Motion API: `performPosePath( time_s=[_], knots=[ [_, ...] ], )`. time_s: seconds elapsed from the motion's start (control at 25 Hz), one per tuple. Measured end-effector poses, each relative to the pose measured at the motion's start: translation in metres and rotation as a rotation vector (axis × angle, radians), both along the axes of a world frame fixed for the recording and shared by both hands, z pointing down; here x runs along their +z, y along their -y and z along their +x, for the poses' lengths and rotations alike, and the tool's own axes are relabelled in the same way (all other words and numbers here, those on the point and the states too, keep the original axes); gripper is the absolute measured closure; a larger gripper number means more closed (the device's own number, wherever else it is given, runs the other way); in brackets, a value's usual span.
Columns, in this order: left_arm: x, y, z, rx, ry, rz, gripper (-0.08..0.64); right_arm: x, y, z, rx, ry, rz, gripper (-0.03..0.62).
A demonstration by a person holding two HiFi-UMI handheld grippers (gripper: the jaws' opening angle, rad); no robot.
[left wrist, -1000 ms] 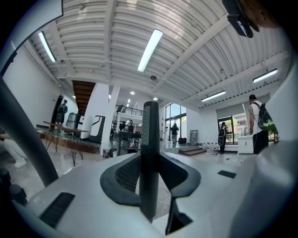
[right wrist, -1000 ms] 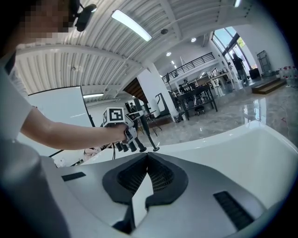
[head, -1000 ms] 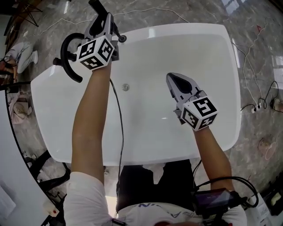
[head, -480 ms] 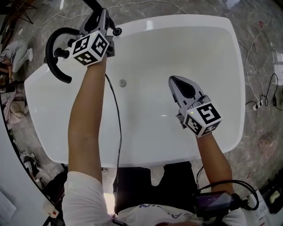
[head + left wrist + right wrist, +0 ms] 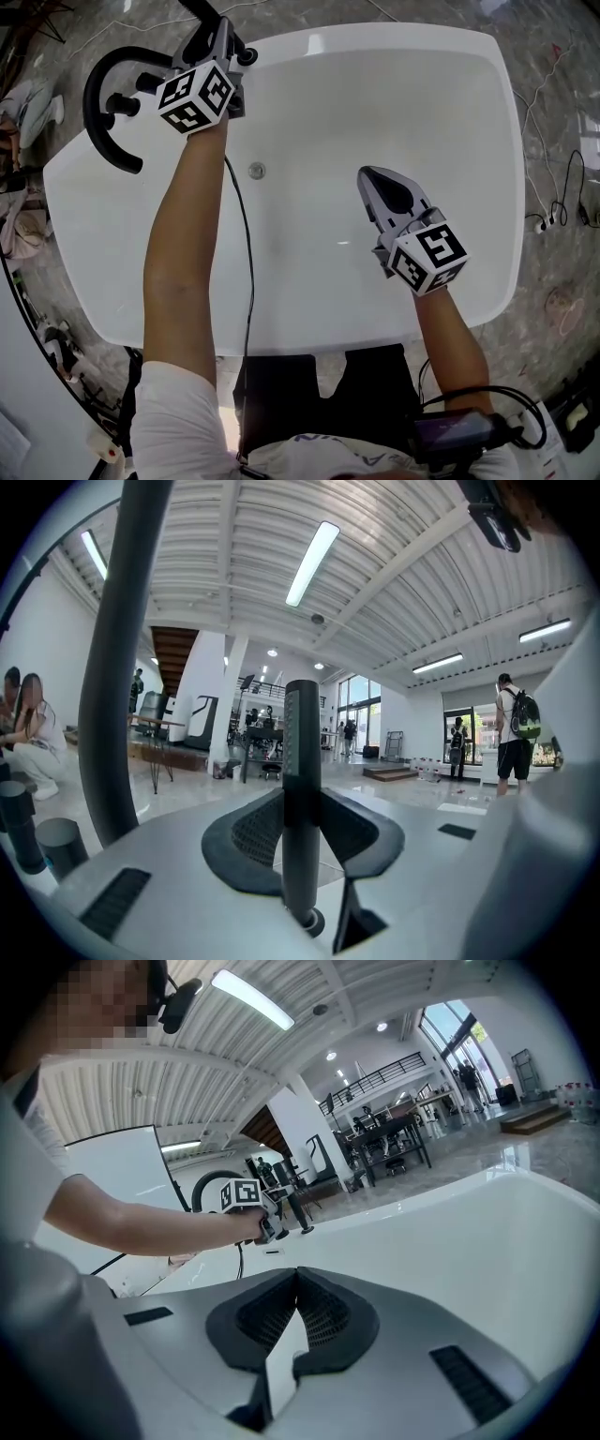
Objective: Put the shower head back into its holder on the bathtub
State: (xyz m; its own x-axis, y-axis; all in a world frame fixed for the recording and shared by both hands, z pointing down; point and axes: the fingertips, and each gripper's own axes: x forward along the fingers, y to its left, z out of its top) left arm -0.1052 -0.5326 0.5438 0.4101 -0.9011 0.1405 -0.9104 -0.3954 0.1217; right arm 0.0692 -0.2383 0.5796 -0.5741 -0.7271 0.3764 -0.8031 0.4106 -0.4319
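Gripping the shower head (image 5: pixel 302 761) by its handle with left tongs (image 5: pixel 225 47) at the tub (image 5: pixel 375 94) rim, beside the black faucet (image 5: pixel 94 94); holding right tongs (image 5: pixel 370 180) clenched, empty, over the tub.

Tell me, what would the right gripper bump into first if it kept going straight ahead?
Probably the white inner wall of the bathtub; the right gripper points slightly down across it, nothing nearer. Depth is unclear.
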Motion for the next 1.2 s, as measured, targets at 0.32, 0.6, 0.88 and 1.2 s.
performPosePath(
  time_s=[0.32, 0.6, 0.88, 1.2],
  knots=[
    [0.009, -0.002, 0.004, 0.012, 0.006, 0.000, 0.434, 0.015, -0.009, -0.008, -0.011, 0.004, -0.027, 0.581],
    [0.024, -0.007, 0.007, 0.012, 0.043, -0.005, 0.433, 0.026, -0.010, -0.010, -0.011, -0.001, -0.042, 0.581],
    [0.033, -0.016, 0.011, 0.043, 0.124, 0.005, 0.433, 0.031, -0.015, -0.019, -0.020, -0.006, -0.051, 0.581],
    [0.020, -0.023, 0.015, 0.080, 0.146, 0.006, 0.319, 0.029, -0.027, -0.019, -0.019, -0.006, -0.053, 0.581]
  ],
)
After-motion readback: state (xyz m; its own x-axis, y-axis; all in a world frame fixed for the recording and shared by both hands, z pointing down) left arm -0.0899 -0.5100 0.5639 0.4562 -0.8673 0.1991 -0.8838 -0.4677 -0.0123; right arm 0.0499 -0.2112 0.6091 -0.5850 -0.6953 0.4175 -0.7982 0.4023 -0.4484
